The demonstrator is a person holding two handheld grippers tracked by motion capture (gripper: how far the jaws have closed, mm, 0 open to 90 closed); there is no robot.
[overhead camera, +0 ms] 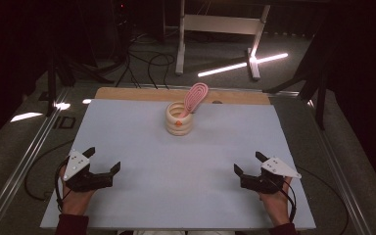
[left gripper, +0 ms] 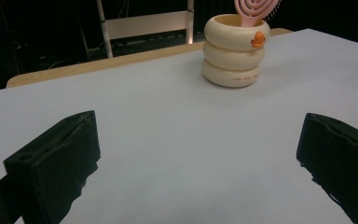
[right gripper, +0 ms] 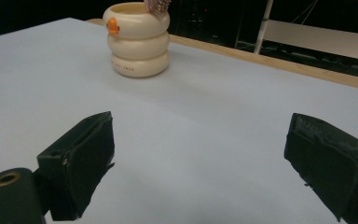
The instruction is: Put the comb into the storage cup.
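High view, near edge: left claw [overhead camera: 103,160], black, jaws spread wide, nothing between them, resting low over the pale surface [overhead camera: 176,171] at its left front; grey three-cornered plate on top; held by a hand [overhead camera: 73,196] entering from the bottom, dark red sleeve at the wrist; cable looping off the edge beside it. Right claw [overhead camera: 248,163], black, jaws likewise spread and empty, at the right front of the surface, well apart from the left claw; grey plate on top; held by the other hand [overhead camera: 276,205].

Left gripper view: left claw [left gripper: 198,154] with both black jaws standing far apart over bare surface; cream holder [left gripper: 235,49] ahead and to the right, well apart from the jaws. Right gripper view: right claw [right gripper: 200,158] jaws equally wide; same holder [right gripper: 137,39] ahead and to the left, well apart.

Holder [overhead camera: 180,119]: cream, three stacked rounded rings, open top, small orange mark on the upper ring, faint lettering on the lowest ring; upright, centre of the surface towards the far edge, between the two claws and beyond both.

Pink brush [overhead camera: 195,98]: oval head with curved slots, standing in the holder, leaning to the right and away; handle hidden inside.

Beyond the surface: wooden strip along the far edge; white frame legs [overhead camera: 181,39] on a dark floor.
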